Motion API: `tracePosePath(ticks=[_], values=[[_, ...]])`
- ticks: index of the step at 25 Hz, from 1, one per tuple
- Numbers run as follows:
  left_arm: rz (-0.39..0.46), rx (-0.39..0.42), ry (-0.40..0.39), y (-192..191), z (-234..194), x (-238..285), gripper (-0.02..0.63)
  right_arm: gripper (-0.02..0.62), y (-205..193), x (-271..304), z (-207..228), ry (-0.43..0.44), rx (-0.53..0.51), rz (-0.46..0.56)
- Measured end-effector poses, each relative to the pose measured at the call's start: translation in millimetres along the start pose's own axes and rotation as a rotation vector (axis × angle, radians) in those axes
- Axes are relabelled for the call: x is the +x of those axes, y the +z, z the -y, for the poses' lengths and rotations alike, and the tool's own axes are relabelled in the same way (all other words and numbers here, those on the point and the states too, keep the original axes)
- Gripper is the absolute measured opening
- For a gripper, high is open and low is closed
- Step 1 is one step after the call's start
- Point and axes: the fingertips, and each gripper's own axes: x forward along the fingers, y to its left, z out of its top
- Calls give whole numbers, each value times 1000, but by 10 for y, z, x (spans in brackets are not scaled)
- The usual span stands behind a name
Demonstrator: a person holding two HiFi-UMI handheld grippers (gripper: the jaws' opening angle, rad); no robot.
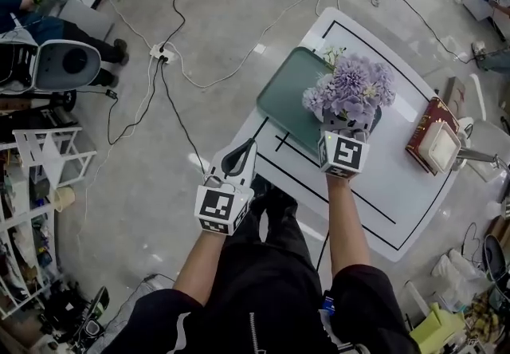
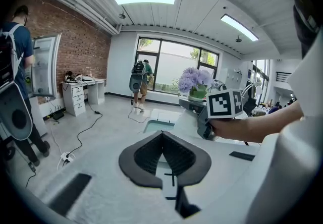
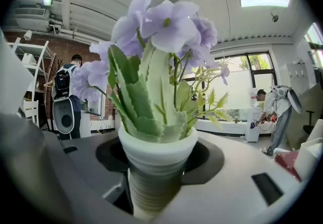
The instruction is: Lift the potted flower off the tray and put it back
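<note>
flowers (image 3: 169, 23) in ribbed white pot (image 3: 157, 155)

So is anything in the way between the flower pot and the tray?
No, nothing visible is. The right tool holds the potted flower right by the green tray, and the tray's bare part has nothing on it.

right gripper (image 3: 157, 165): its jaws are pressing on both sides of the ribbed white pot.
potted flower (image 3: 156, 117): it is standing upright and filling the middle, with lilac blooms spreading over serrated green leaves.
person at left (image 3: 64, 84): is wearing a backpack and facing away.
person at right (image 3: 275, 104): is leaning forward by the window (image 3: 242, 74).
</note>
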Motion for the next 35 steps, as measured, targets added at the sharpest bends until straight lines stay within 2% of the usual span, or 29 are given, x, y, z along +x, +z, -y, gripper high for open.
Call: tracePosePath(ticks=[8,22,35], values=[[-8,-23,45,-93,-206,-107,5,242,-91,73,-79,0,-18,1],[-2,-21,7,-7,-144,-68,5,244,-155,9,-120,38,0,-36],[27,3,-56,97,61,-105,5,244,-190,-359,-123,12,2,-72]])
